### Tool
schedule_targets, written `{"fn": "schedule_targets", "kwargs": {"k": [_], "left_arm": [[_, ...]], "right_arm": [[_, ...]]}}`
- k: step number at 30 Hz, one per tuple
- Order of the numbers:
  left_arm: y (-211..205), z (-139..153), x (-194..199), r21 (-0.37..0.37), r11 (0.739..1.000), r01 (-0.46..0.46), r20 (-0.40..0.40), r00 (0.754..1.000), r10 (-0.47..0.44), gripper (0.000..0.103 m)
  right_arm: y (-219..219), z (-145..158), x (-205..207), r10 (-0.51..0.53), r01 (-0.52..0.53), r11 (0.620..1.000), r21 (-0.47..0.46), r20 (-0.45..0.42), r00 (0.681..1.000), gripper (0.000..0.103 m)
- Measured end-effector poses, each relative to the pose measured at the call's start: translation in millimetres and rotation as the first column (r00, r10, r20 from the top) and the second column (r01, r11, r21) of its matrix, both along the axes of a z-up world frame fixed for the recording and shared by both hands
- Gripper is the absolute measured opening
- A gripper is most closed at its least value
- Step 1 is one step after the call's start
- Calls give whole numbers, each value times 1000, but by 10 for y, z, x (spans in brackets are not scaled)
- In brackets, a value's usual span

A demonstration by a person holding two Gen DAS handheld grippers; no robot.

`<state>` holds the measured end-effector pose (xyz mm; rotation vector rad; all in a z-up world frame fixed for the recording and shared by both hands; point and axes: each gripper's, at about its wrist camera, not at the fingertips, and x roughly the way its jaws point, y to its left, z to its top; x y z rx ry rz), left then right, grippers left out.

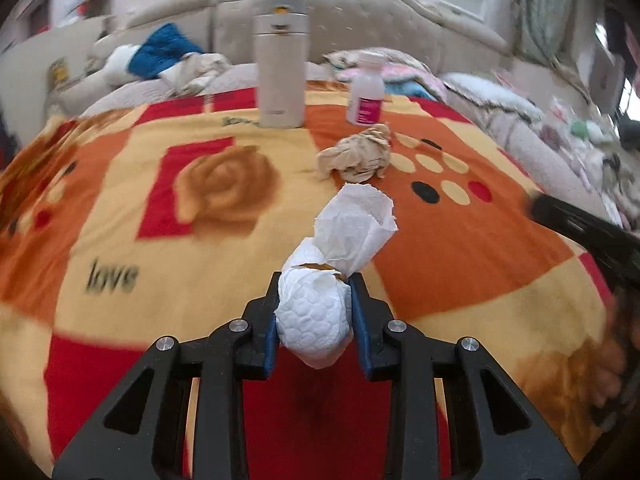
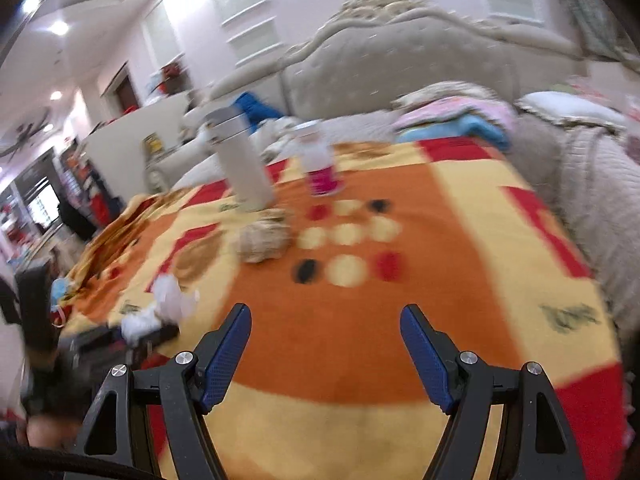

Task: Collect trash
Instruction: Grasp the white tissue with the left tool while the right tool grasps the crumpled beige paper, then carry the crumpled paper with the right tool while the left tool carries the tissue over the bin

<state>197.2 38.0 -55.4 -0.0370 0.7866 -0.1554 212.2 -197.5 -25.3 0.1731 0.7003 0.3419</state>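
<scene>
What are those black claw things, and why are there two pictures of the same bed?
The claws are grabbers, like big tongs. A person holds one in each hand, and each grabber has a small camera that looks out along its two fingers. So one picture comes from the left grabber and the other from the right grabber.

Both look at a bed covered by a blanket with red, orange and yellow patches. On it stand a tall white flask and a small bottle with a pink label. Close to them lies a crumpled brown paper.

The left grabber is squeezing a wad of white tissue. The right grabber is open and holds nothing.
</scene>
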Motion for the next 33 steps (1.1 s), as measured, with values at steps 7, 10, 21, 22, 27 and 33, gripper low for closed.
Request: {"fn": "schedule_targets", "kwargs": {"k": [7, 10, 21, 22, 27, 33], "left_arm": [[497, -158, 45, -149, 960, -235, -98, 970, 222, 29], [525, -147, 33, -158, 953, -257, -93, 965, 245, 29], [527, -171, 36, -176, 950, -259, -107, 964, 243, 29], [525, -168, 38, -174, 950, -259, -107, 964, 243, 29], [516, -168, 53, -174, 950, -260, -109, 964, 244, 29], [412, -144, 39, -103, 963, -250, -106, 965, 240, 29]], "right_arm": [[714, -55, 803, 59, -61, 998, -25, -57, 997, 75], [825, -108, 1134, 32, -33, 999, -6, -98, 995, 75], [1193, -336, 1341, 7, -35, 979, -201, -141, 990, 33], [1165, -273, 1244, 27, -53, 977, -209, -124, 992, 33], [841, 68, 658, 85, -103, 974, -204, -95, 992, 33], [190, 283, -333, 110, -121, 972, -204, -63, 992, 33]]}}
